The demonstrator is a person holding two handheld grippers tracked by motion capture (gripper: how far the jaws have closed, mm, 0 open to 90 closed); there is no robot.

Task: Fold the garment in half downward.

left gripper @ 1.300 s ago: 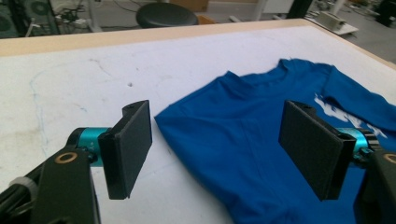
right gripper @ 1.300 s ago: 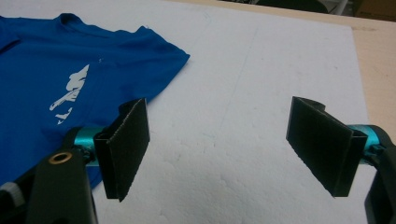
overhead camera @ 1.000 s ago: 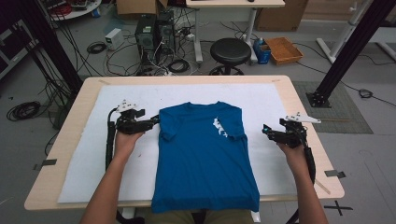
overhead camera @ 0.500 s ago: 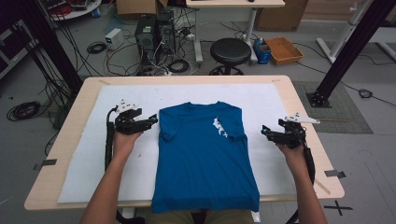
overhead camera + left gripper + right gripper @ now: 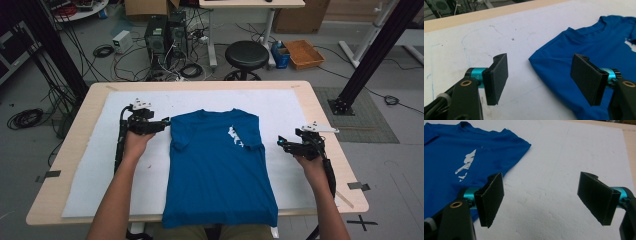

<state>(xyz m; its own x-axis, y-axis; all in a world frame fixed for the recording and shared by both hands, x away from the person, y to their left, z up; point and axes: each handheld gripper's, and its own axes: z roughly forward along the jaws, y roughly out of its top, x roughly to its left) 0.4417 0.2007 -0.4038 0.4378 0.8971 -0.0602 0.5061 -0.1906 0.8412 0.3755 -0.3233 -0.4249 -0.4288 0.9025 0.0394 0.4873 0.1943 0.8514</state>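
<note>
Since the earlier frame, the left gripper (image 5: 164,123) has shifted toward the blue T-shirt's (image 5: 220,165) upper-left sleeve, its jaws closing slightly yet still released. At right of frame, the right gripper (image 5: 281,144) hovers spread, grasping nothing. Shirt lies flat mid-frame on the white mat (image 5: 100,170).

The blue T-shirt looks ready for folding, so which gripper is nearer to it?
Left. The left gripper sits open right beside the blue T-shirt, at its folded shoulder edge. The right gripper hovers open, a gap off the other side.
</note>
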